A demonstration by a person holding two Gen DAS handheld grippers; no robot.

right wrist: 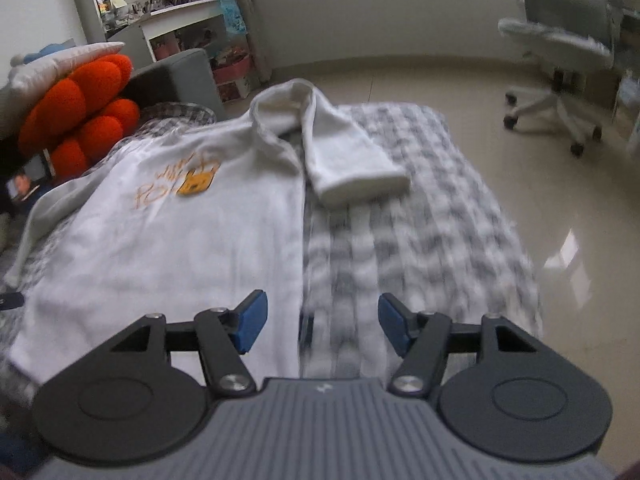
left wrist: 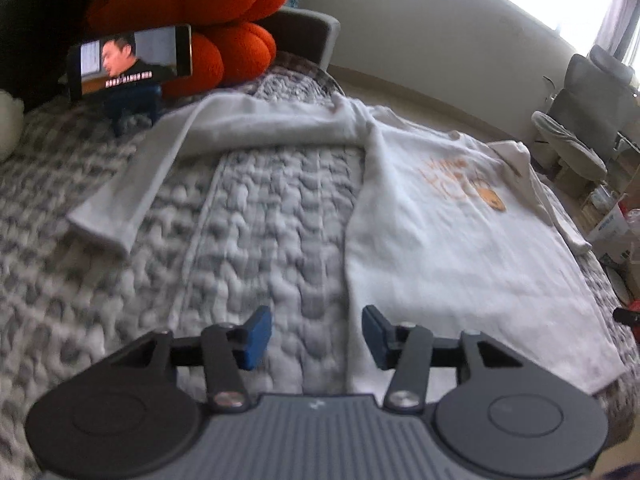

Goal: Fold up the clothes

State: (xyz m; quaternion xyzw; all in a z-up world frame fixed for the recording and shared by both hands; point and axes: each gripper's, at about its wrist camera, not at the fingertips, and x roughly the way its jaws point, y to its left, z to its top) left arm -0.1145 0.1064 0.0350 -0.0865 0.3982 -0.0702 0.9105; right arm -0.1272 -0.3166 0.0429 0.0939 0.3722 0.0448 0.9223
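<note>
the sweatshirt [left wrist: 448, 240] lies flat and face up on the bed [left wrist: 256, 216], its orange print [right wrist: 176, 184] showing on the chest. it is spread out, not yet folded. one sleeve [left wrist: 132, 184] runs out sideways across the quilt and bends down toward the cuff; the other sleeve [right wrist: 344, 160] hangs down beside the body, cuff resting on the quilt. the hem sits nearest the cameras.

judging by this layout, the step in hand is the very start of the fold: the garment is laid out and both tools are lined up at the hem corners. the next move probably calls for taking hold of one side edge or a sleeve and bringing it over the body toward the middle, keeping the cloth flat so the thick fabric does not bunch.

the left hand-held gripper [left wrist: 316, 336] is spread about halfway, straddling the side edge of the sweatshirt near the hem, with nothing pinched between its blue pads. the right hand-held gripper [right wrist: 322, 324] is likewise spread, hovering over the opposite side edge, and holds nothing. whether either touches the cloth i cannot tell.

further out, an orange cushion [left wrist: 208, 20] and a phone [left wrist: 130, 60] sit at the head of the bed, and an office chair [right wrist: 560, 52] stands on the floor well apart.
</note>
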